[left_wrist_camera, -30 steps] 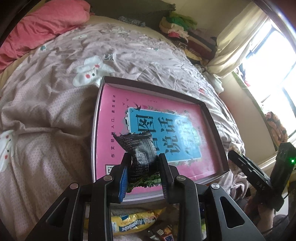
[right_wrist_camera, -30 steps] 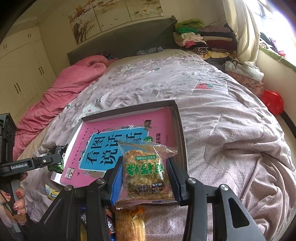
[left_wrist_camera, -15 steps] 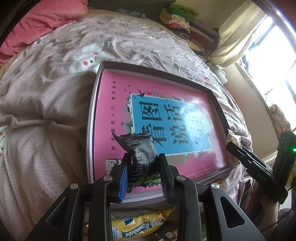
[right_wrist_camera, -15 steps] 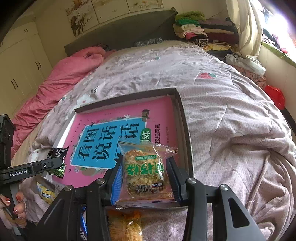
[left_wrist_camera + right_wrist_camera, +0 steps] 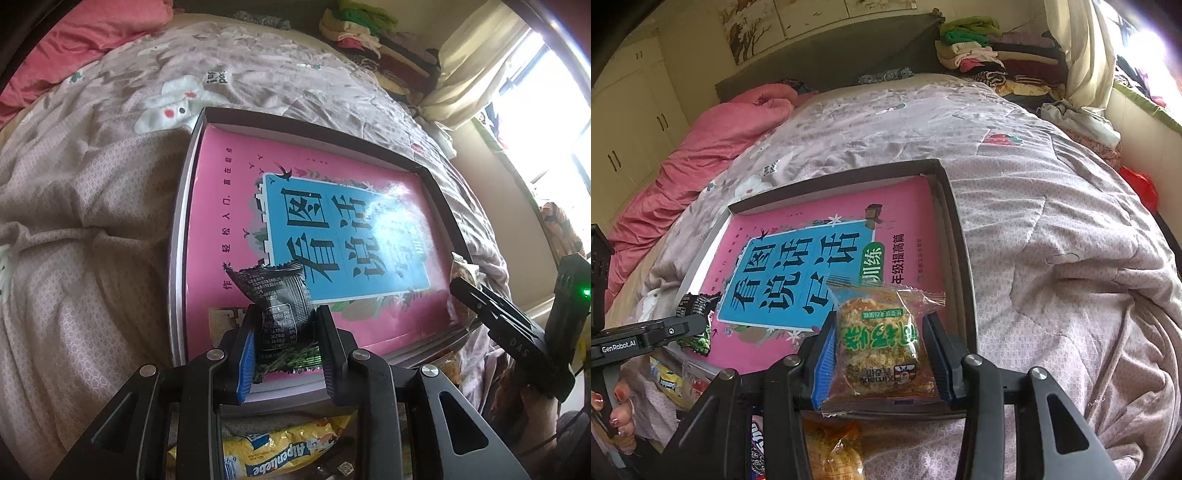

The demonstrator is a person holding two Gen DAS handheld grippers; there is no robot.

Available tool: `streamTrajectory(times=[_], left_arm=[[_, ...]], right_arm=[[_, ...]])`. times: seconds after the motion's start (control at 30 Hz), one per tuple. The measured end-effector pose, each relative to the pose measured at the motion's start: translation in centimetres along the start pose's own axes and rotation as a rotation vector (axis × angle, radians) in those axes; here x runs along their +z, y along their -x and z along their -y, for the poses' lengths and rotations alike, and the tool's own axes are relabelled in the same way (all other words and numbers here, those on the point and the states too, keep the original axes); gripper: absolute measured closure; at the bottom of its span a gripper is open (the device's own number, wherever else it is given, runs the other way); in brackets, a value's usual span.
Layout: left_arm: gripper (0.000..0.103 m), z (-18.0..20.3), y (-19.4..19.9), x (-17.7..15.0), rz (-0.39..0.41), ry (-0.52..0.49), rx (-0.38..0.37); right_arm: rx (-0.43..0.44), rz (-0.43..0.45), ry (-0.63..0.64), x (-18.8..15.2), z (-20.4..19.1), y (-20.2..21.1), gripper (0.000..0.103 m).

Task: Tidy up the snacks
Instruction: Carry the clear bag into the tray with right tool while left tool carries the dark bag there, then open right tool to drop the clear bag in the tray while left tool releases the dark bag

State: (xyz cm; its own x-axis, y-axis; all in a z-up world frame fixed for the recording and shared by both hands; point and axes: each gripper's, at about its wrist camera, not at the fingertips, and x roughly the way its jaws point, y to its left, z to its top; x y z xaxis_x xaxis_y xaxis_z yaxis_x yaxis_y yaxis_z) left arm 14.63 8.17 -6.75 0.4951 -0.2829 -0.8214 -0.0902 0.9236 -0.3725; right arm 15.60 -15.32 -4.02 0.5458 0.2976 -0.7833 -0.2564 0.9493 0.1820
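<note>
Both grippers loaded, nothing deposited yet. Left gripper (image 5: 284,347) has its jaws clamped on a small black snack packet (image 5: 275,299), which stands upright between the pads above the near-left corner of the shallow dark-rimmed box (image 5: 439,192) on the bed quilt (image 5: 92,177). Right gripper (image 5: 879,354) has its jaws pressed on either side of a clear-wrapped crispy snack with green lettering (image 5: 882,339), held over the box's near-right corner. The box floor is taken up by a pink book with a blue title panel (image 5: 798,273); no snack lies on it in either view, so the sorting appears to be at its start. Unsorted stock remains below the grippers at the near edge of the bed: a yellow Alpenliebe bag (image 5: 280,450), an orange-wrapped pastry (image 5: 831,450), and several other wrappers, partly hidden by the gripper bodies, so the count is uncertain. A hand with painted nails (image 5: 613,410) shows at the lower left of the right wrist view. Judgement: next is lowering and releasing both packets into the box, then returning for the remaining pile.
</note>
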Motion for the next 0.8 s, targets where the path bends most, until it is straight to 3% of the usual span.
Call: streamTrajectory(times=[0.8], left_arm=[[0.072,-0.15,0.01,-0.26,-0.007,0.012,-0.007]], right_arm=[[-0.014,-0.018,-0.024,-0.51,0.31,0.31,0.057]])
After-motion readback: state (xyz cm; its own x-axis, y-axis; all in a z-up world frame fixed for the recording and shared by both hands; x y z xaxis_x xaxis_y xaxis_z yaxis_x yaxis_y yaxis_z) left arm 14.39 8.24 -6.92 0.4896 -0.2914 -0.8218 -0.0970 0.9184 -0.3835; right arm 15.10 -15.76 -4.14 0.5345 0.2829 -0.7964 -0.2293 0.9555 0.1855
